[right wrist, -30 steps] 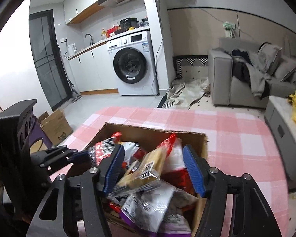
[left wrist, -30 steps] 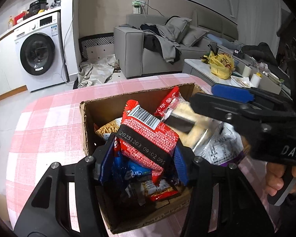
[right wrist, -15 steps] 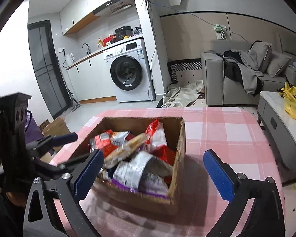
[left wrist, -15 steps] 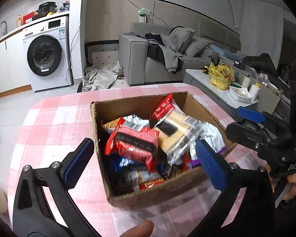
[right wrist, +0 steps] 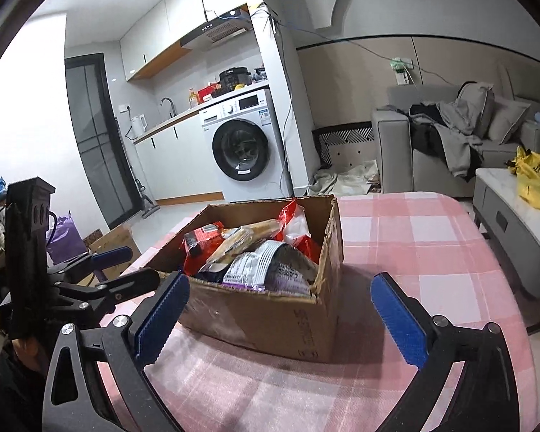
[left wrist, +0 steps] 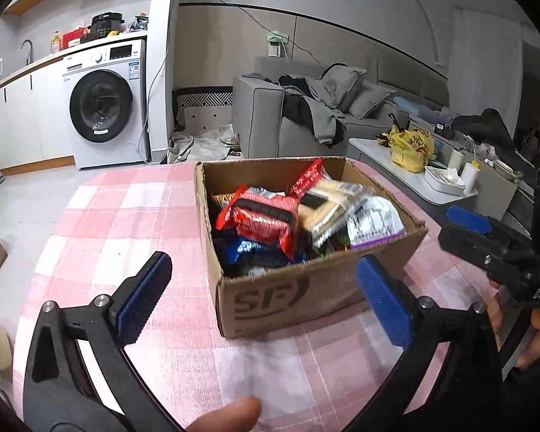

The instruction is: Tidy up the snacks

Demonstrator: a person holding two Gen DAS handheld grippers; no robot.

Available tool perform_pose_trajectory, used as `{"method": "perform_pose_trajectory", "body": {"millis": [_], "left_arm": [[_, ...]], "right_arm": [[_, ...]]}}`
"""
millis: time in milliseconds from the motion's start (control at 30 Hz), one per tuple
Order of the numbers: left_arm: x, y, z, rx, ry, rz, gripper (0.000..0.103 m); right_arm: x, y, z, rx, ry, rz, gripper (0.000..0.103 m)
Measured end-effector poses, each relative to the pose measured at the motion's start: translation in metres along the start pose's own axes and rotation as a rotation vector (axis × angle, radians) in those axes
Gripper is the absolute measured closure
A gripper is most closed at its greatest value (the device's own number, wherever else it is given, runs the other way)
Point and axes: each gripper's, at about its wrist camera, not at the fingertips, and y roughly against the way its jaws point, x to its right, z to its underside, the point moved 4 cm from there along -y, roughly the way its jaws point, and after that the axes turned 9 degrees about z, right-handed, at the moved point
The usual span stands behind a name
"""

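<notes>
A brown cardboard box (left wrist: 295,293) stands on the pink checked table (left wrist: 100,223), filled with several snack packs: a red pack (left wrist: 266,216), a clear biscuit pack (left wrist: 327,208), a purple-white pack (left wrist: 374,223) and a blue pack (left wrist: 252,248). My left gripper (left wrist: 262,288) is open and empty, pulled back in front of the box. My right gripper (right wrist: 280,309) is open and empty, set back from the box (right wrist: 270,320). The right gripper also shows in the left wrist view (left wrist: 486,237). The left gripper shows in the right wrist view (right wrist: 100,270).
A washing machine (left wrist: 104,104) and kitchen counter stand beyond the table's far left. A grey sofa (left wrist: 306,118) with clothes and a low white table (left wrist: 406,176) with a yellow bag (left wrist: 410,147) stand at the right. A cardboard box (right wrist: 108,241) sits on the floor.
Both grippers let go of the packs, opened wide and drew back from the box. The red pack and the biscuit pack now lie in the box.
</notes>
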Motion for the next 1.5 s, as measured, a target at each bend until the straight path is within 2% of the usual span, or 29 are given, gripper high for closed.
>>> {"method": "perform_pose_trajectory", "body": {"millis": [233, 500, 767, 1367, 1500], "left_arm": [[0.0, 0.016, 0.02, 0.031, -0.014, -0.003, 0.001], [-0.006, 0.04, 0.032, 0.091, -0.016, -0.041, 0.001], [-0.007, 0.052, 0.044, 0.116, -0.015, -0.05, 0.001], [-0.02, 0.036, 0.043, 0.132, -0.02, -0.101, 0.001], [-0.022, 0.035, 0.045, 0.129, -0.009, -0.104, 0.001]], "right_arm": [[-0.006, 0.024, 0.012, 0.09, 0.042, 0.033, 0.0], [-0.013, 0.036, 0.017, 0.143, 0.071, 0.021, 0.0], [-0.01, 0.042, 0.022, 0.193, 0.056, 0.016, 0.0], [-0.005, 0.03, 0.036, 0.169, 0.074, 0.058, 0.0], [-0.004, 0.032, 0.037, 0.187, 0.074, 0.073, 0.0]]}}
